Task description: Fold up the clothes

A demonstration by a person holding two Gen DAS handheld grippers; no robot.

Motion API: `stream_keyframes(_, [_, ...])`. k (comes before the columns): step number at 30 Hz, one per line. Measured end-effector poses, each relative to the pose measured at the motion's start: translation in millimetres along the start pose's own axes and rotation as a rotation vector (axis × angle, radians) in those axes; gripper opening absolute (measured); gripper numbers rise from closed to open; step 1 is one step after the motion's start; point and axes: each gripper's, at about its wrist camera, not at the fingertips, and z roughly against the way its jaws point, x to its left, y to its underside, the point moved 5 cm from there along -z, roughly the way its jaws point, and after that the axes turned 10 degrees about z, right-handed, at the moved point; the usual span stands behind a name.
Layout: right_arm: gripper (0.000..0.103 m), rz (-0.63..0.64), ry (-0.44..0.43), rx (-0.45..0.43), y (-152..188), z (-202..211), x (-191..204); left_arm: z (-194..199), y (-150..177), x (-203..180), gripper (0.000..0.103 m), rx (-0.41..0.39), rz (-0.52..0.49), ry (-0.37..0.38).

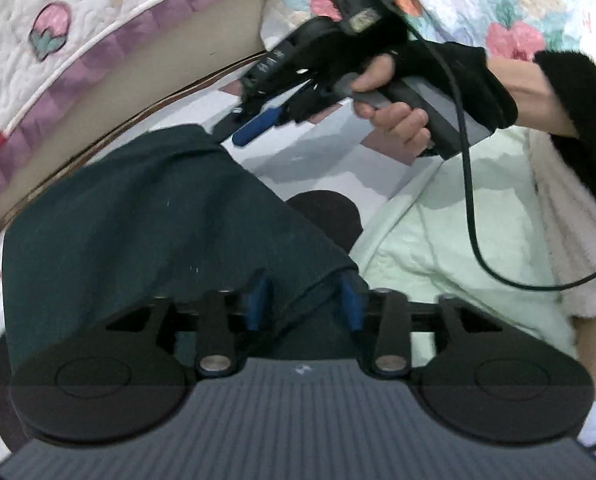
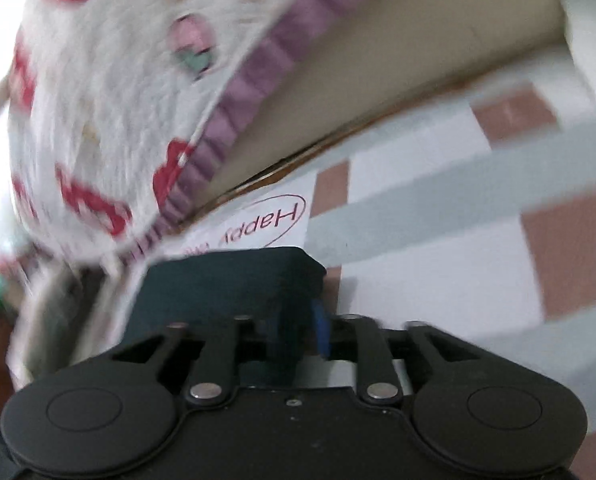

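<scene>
A dark green garment [image 1: 137, 216] is laid on a bed covered by a checked sheet [image 1: 338, 160], near a quilted strawberry-print cover [image 1: 57, 32], presumably so that a flat surface is had for folding. The left hand-held gripper [image 1: 304, 306] is seen with its blue pads spread and an edge of the garment draped between them, unpinched. The right hand-held gripper [image 1: 253, 120], carried in a gloved hand [image 1: 398, 112], is held at the garment's far corner; whether the cloth is pinched cannot be told.

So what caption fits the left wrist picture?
Left gripper straddles a dark green cloth; the right gripper hovers beyond.
</scene>
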Motion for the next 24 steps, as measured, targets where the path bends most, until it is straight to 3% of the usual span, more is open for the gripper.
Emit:
stream_keyframes(2, [0.039,-0.107,-0.044,-0.032,2,-6,-14,-8,0,-5,0.055,0.01,-0.027,-0.009])
stream_keyframes(3, [0.039,-0.133,-0.064,-0.042,2,-8,-16,-9,0,-6,0.048,0.017,-0.021,0.003])
stream_keyframes(4, [0.039,-0.153,-0.082,-0.052,3,-11,-18,-11,0,-7,0.031,0.025,-0.017,0.014])
stream_keyframes(7, [0.025,-0.118,-0.098,-0.074,4,-19,-9,-5,-1,-14,0.021,0.028,-0.028,-0.008])
stream_keyframes(10, [0.019,-0.107,-0.072,-0.129,-3,-19,-8,-1,1,-12,0.017,0.022,0.001,-0.008])
stream_keyframes(12, [0.003,-0.136,-0.063,-0.172,-11,-19,-14,0,3,-8,0.017,0.023,0.044,0.008])
stream_keyframes(15, [0.003,-0.095,-0.09,-0.143,-22,-31,-11,4,4,-8,0.013,0.022,0.079,0.008])
stream_keyframes(17, [0.003,-0.026,-0.032,-0.118,-23,-27,-1,8,2,-6,0.009,0.004,0.095,-0.007])
stream_keyframes(19, [0.008,0.017,0.029,-0.099,-21,-15,4,13,0,-5,0.007,-0.014,0.111,-0.021])
stream_keyframes(20, [0.02,-0.001,0.02,-0.08,-15,-11,3,16,-1,-5,0.006,-0.022,0.119,-0.029])
stream_keyframes(21, [0.042,-0.019,0.01,-0.061,-9,-6,2,18,-2,-4,0.006,-0.032,0.126,-0.037])
stream_keyframes(22, [0.049,-0.037,0.001,-0.043,-3,-2,1,19,-3,-5,0.006,-0.044,0.128,-0.057])
stream_keyframes(24, [0.05,-0.025,0.013,-0.01,12,5,5,19,-5,-7,0.005,-0.054,0.128,-0.081])
